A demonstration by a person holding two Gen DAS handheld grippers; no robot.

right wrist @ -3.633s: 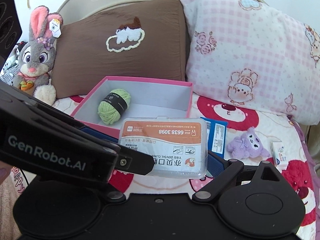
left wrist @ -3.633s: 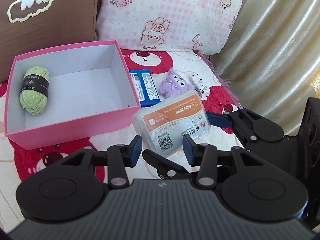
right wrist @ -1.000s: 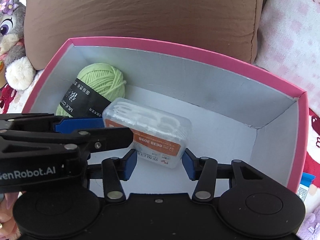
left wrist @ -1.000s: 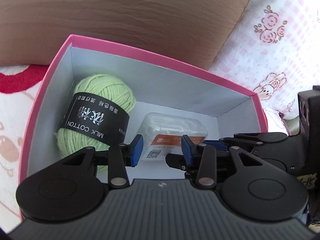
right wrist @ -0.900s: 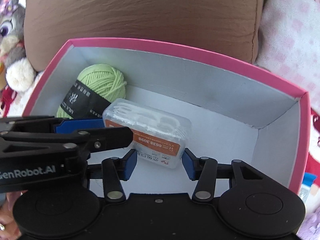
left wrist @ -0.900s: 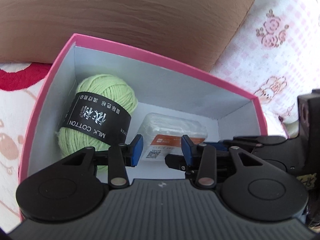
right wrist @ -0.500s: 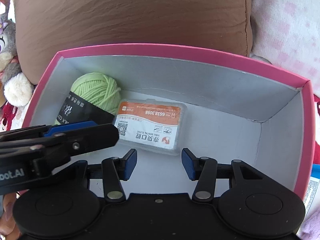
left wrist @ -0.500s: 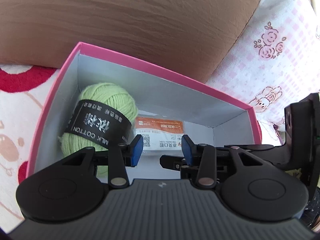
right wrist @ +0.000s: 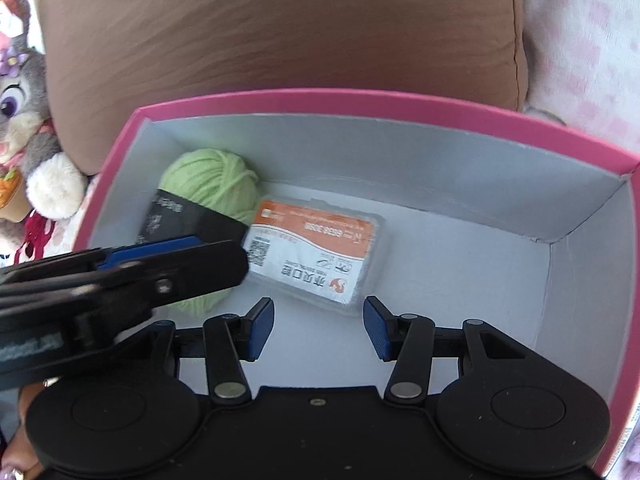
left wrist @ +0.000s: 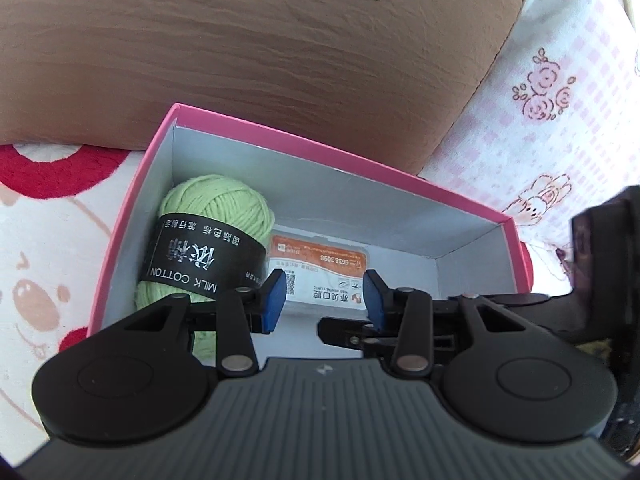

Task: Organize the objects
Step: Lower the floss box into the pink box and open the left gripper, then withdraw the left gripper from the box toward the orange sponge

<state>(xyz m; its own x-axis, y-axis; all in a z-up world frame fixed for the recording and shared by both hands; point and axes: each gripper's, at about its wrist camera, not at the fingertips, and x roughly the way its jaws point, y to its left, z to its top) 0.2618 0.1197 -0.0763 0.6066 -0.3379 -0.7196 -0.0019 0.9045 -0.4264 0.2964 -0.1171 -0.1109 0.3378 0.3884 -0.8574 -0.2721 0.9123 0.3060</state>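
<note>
A pink box [left wrist: 320, 152] with a white inside holds a ball of green yarn [left wrist: 212, 216] with a black label. A clear floss-pick case [left wrist: 320, 268] with an orange label lies flat on the floor against the yarn. My left gripper [left wrist: 325, 302] hovers open over the near part of the box, and the case lies beyond its blue pads, untouched. In the right wrist view the case [right wrist: 316, 256] lies just ahead of my open right gripper [right wrist: 319, 328], beside the yarn [right wrist: 208, 184]. The left gripper's fingers [right wrist: 160, 272] reach in from the left, over the yarn.
A brown pillow [right wrist: 280, 32] stands right behind the box [right wrist: 360, 100]. A pink checked pillow [left wrist: 560, 80] lies to the right and a grey plush rabbit [right wrist: 24, 128] to the left. The box rests on a white bedsheet [left wrist: 48, 240] with red patterns.
The floss-pick case stood tilted between the grippers a second ago; now it lies flat on the box floor. Both grippers have drawn back from it a little.
</note>
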